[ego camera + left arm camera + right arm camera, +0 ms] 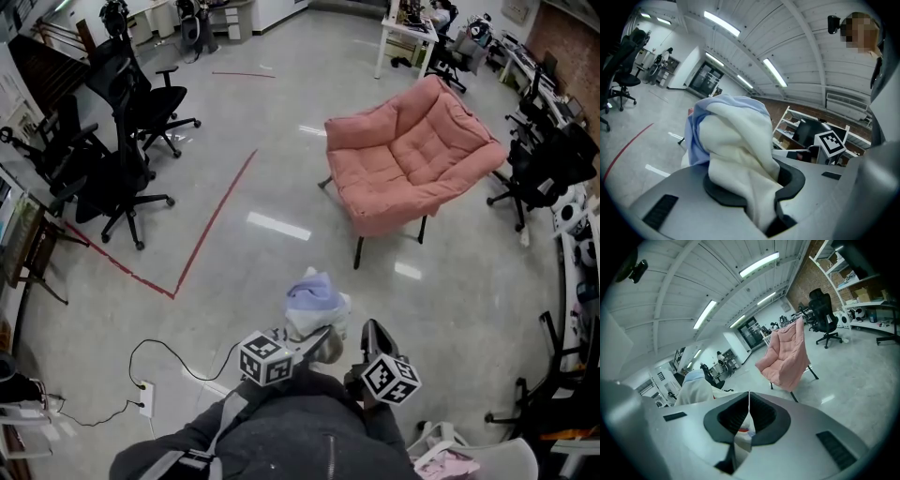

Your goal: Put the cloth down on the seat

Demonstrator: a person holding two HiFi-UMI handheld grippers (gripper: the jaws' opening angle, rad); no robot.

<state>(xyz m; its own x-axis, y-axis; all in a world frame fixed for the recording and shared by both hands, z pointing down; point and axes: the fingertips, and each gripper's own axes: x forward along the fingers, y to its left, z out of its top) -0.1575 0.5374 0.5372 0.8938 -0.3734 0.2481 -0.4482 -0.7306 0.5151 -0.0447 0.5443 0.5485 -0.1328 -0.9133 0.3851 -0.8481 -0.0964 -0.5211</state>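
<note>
A bundled white and light-blue cloth [314, 295] is held up in front of me, clamped in my left gripper [322, 336]. In the left gripper view the cloth [736, 136] fills the jaws of the left gripper [754, 183] and billows out above them. The pink cushioned chair [412, 155] stands a few steps ahead and to the right, its seat bare. My right gripper [373, 328] hangs just right of the cloth, apart from it. In the right gripper view the right gripper [749, 397] has its jaws together; the chair [787, 355] shows beyond and the cloth [693, 387] at the left.
Black office chairs [122, 169] stand at the left, another black chair [544, 173] at the right. A red tape line [216, 216] crosses the floor. A power strip [145, 398] with its cable lies near my feet. Desks line the far wall.
</note>
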